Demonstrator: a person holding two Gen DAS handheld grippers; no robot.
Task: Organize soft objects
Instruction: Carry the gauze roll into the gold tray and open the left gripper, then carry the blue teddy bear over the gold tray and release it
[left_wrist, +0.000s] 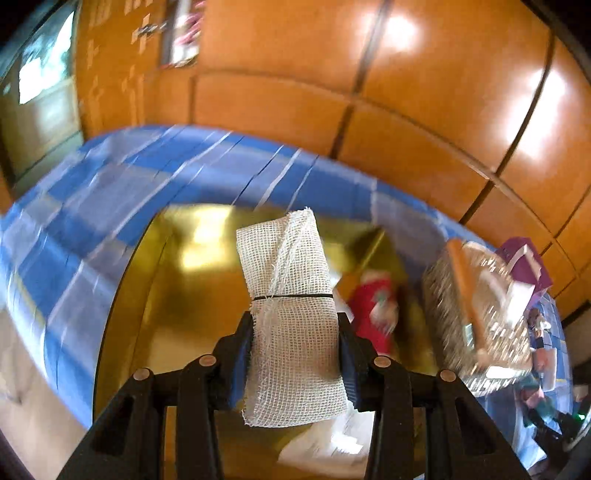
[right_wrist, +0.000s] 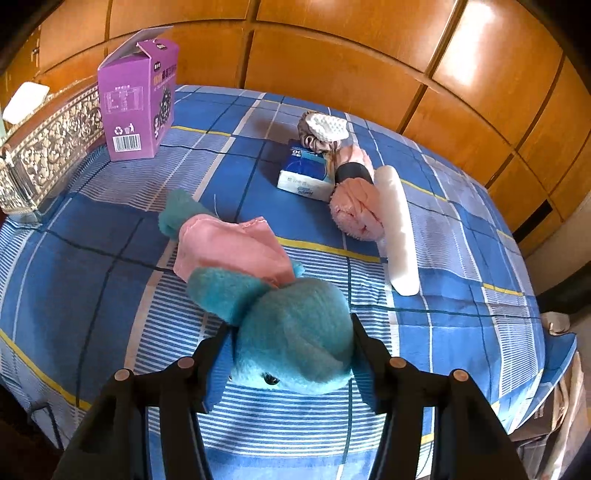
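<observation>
My left gripper (left_wrist: 295, 354) is shut on a white gauze roll (left_wrist: 290, 295) bound with a black rubber band. The roll stands upright between the blue pads, above the open gold box (left_wrist: 192, 288). A red soft item (left_wrist: 373, 306) lies blurred at the box's right side. In the right wrist view, my right gripper (right_wrist: 291, 354) has its pads against both sides of the head of a blue plush toy (right_wrist: 295, 339). The toy rests on the bed, a pink cloth (right_wrist: 229, 247) lying across its body.
A blue checked bedspread (right_wrist: 92, 258) covers the bed. On it are a purple carton (right_wrist: 136, 99), a tissue pack (right_wrist: 306, 173), a pink fluffy roll (right_wrist: 354, 206), a white foam stick (right_wrist: 399, 229) and a white sponge (right_wrist: 328, 127). An ornate patterned box (right_wrist: 48, 147) stands at the left. Wooden wardrobe doors (right_wrist: 332, 66) stand behind.
</observation>
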